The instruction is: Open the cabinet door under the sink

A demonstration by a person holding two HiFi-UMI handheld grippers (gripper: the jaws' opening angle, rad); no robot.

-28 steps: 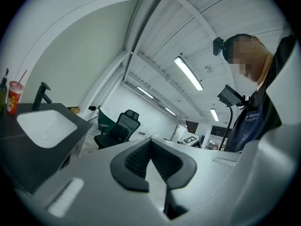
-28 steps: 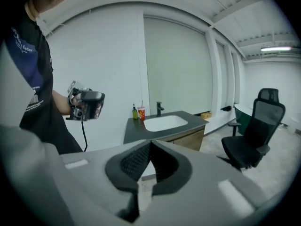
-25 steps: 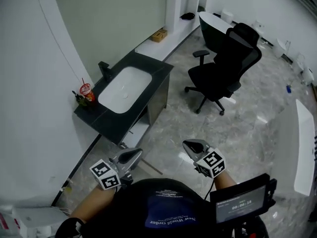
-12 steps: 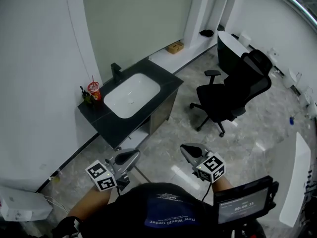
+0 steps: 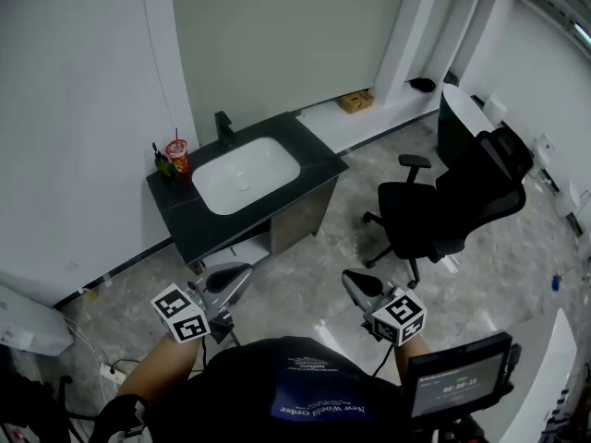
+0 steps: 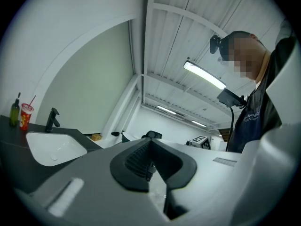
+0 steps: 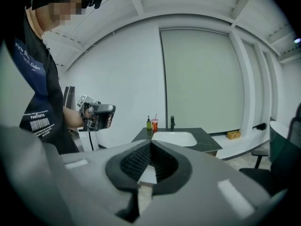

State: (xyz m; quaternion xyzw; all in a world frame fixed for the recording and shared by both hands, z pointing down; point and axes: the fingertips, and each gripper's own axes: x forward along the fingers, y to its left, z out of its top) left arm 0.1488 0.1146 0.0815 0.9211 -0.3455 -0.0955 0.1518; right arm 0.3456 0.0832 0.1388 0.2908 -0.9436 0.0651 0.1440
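The sink vanity has a black counter (image 5: 309, 155) and a white basin (image 5: 242, 175), and stands against the wall ahead of me. Its grey cabinet door (image 5: 303, 214) faces the floor space below the counter's right half. My left gripper (image 5: 242, 271) is held well short of the vanity, shut and empty; in the left gripper view its jaws (image 6: 150, 142) meet at the tip. My right gripper (image 5: 352, 279) is also shut on nothing, further right and equally far back. In the right gripper view the basin (image 7: 173, 138) lies beyond the closed jaws (image 7: 150, 144).
A black office chair (image 5: 443, 215) stands on the marble floor right of the vanity. On the counter's left end are a red cup (image 5: 177, 155), a small bottle (image 5: 162, 162) and a black faucet (image 5: 223, 127). A cardboard box (image 5: 355, 101) sits on the far ledge.
My viewpoint has swung so the vanity sits more squarely ahead and the chair further right. Both grippers have moved with me, staying shut and empty.
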